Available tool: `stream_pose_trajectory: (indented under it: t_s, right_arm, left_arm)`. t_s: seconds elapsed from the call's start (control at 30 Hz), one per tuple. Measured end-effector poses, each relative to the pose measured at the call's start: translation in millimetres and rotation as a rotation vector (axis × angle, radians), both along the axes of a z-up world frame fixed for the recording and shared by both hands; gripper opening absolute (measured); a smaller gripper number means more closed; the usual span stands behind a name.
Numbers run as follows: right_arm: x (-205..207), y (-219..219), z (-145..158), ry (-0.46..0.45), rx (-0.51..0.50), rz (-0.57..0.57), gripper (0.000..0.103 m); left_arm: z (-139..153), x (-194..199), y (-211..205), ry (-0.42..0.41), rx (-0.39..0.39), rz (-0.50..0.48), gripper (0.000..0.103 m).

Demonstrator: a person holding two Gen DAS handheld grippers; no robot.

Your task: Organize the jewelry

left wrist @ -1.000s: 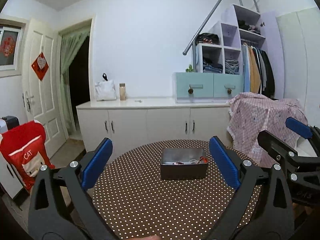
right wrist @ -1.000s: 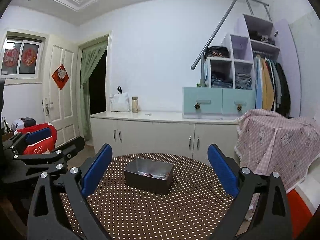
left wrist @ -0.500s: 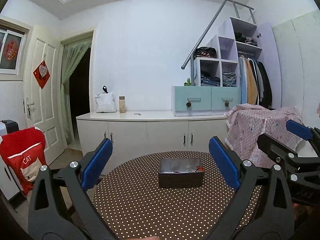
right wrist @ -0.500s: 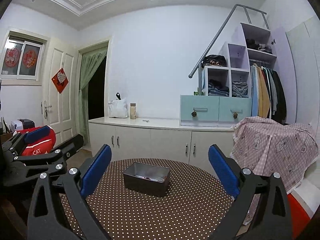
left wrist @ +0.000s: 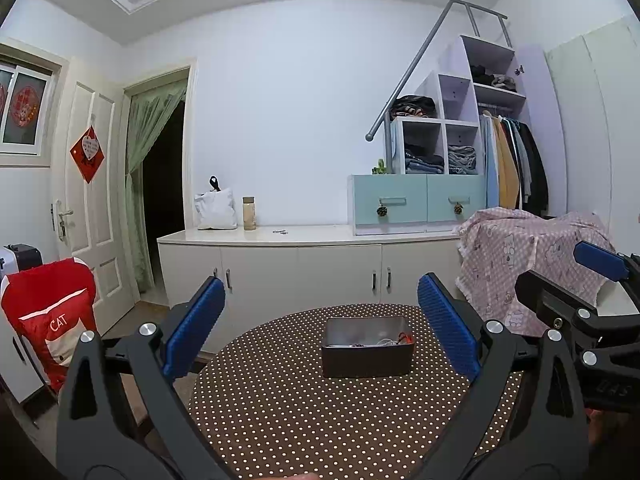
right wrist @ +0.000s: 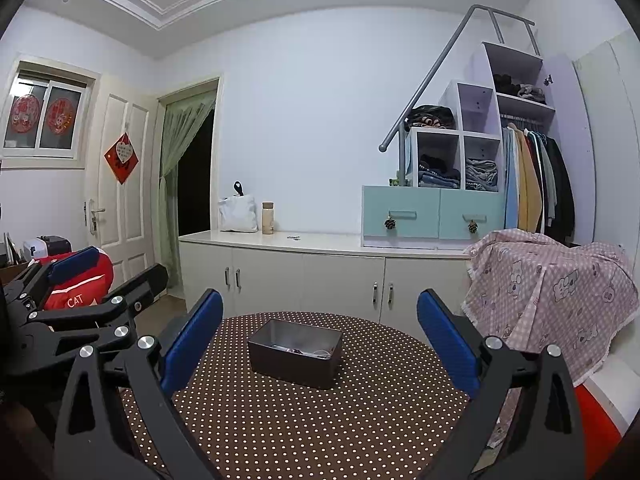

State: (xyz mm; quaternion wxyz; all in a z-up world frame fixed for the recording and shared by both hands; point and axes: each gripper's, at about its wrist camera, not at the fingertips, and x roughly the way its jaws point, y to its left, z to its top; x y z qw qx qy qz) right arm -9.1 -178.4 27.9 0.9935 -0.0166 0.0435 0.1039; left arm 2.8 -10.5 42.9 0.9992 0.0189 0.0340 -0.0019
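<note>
Grey metal, the tin (left wrist: 367, 350) sits on the dotted table (left wrist: 304, 408), toward its far side, with a tangle of jewelry (left wrist: 384, 342) lying in its bottom; single pieces are too small to tell apart. The left gripper (left wrist: 320, 328) and right gripper (right wrist: 319, 334) both hover near the table's close edge, well apart from the tin, jaws spread wide and empty. This looks like the approach step. Next, one gripper likely needs to reach forward over the rim and dip in for one piece.

round brown polka-dot table (left wrist: 304, 408) mostly bare, only a dark grey rectangular metal tin (left wrist: 367, 354) sitting mid-table, open top, loads of room all round it
</note>
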Motion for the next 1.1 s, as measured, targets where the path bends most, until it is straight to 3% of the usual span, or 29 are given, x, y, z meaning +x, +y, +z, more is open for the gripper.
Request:
stream_pose_trajectory:
  t_s: [1.1]
  right_arm:
    - [1.4,1.7,-3.8,0.015,0.008,0.013,0.094]
  left_arm:
    - [1.1,-0.8,0.5,-0.018,0.013,0.015,0.095]
